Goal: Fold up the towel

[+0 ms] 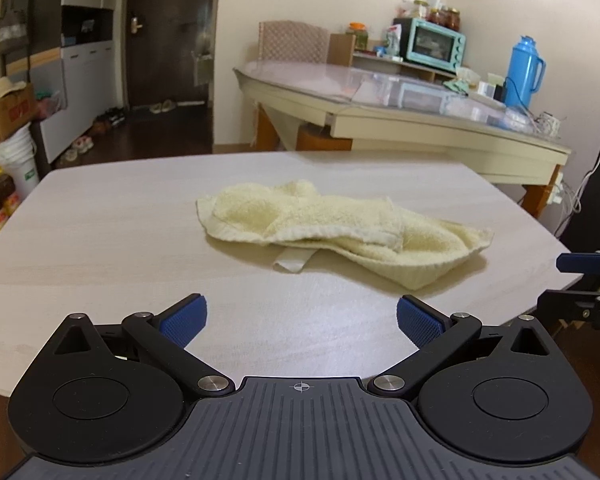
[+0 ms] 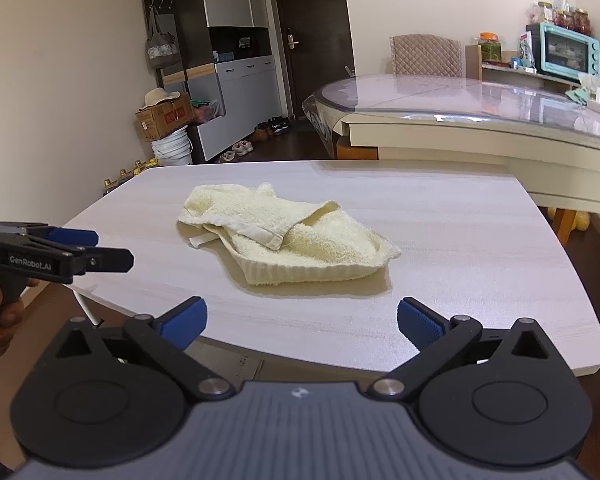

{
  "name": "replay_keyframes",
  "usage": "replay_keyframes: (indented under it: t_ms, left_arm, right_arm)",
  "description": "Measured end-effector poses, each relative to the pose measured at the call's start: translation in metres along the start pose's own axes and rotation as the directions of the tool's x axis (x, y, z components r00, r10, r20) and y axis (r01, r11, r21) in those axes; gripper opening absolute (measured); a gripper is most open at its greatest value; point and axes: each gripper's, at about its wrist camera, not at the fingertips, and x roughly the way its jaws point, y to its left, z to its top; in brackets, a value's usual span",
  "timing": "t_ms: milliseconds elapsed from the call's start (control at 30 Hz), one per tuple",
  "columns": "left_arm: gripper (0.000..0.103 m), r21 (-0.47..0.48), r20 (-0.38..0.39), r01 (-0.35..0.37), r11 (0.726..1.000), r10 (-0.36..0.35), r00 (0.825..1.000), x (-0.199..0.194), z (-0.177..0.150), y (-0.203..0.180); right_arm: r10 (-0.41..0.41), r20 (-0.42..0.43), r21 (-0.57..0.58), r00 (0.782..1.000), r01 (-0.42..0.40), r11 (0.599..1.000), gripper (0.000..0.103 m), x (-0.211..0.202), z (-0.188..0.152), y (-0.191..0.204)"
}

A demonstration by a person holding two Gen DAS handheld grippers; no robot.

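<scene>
Towel: I see the towel [image 1: 340,228] bunched up on the table [image 1: 120,216].
My grippers: left gripper [image 1: 302,318] and right gripper [image 2: 302,318] both spread wide, holding nothing.

Domestic room, cream walls, dark floor, even indoor light.
Pale wood-grain worktop [image 2: 460,240] in front. Behind it a cream dining table [image 1: 380,120] with clear cover, quilted chair [image 2: 425,55] at its far side. Teal toaster oven [image 1: 434,45] with jars on top, blue thermos [image 1: 523,72] on that table. Dark door [image 2: 306,28], shoes [image 2: 260,130] on floor by it. Grey-white cabinet unit [image 2: 236,80], cardboard box [image 2: 164,118] with straw hat on white buckets, bag hung on hooks.
</scene>
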Motion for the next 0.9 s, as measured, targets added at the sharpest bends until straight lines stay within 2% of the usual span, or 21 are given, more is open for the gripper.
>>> replay_keyframes:
  t_ms: [167,367,433,900]
  left_arm:
    - [0.103,0.003,-0.057,-0.017,1.0,0.017,0.998,0.01,0.001,0.001]
    - [0.103,0.015,-0.062,-0.037,0.999,0.038,0.997,0.013,0.0,-0.007]
    - [0.103,0.011,-0.056,-0.031,0.999,0.032,0.998,0.008,0.0,-0.004]
    - [0.103,0.011,-0.062,-0.02,1.0,0.021,0.998,0.01,0.0,-0.005]
  right_arm:
    - [0.012,0.017,0.015,1.0,-0.012,1.0,0.103,0.002,0.002,0.001]
    - [0.016,0.022,0.008,1.0,-0.016,1.0,0.103,-0.002,-0.001,0.0]
    - [0.017,0.021,0.007,1.0,-0.017,1.0,0.103,0.008,0.002,-0.001]
    - [0.014,0.016,0.001,1.0,-0.014,1.0,0.103,-0.009,-0.008,0.002]
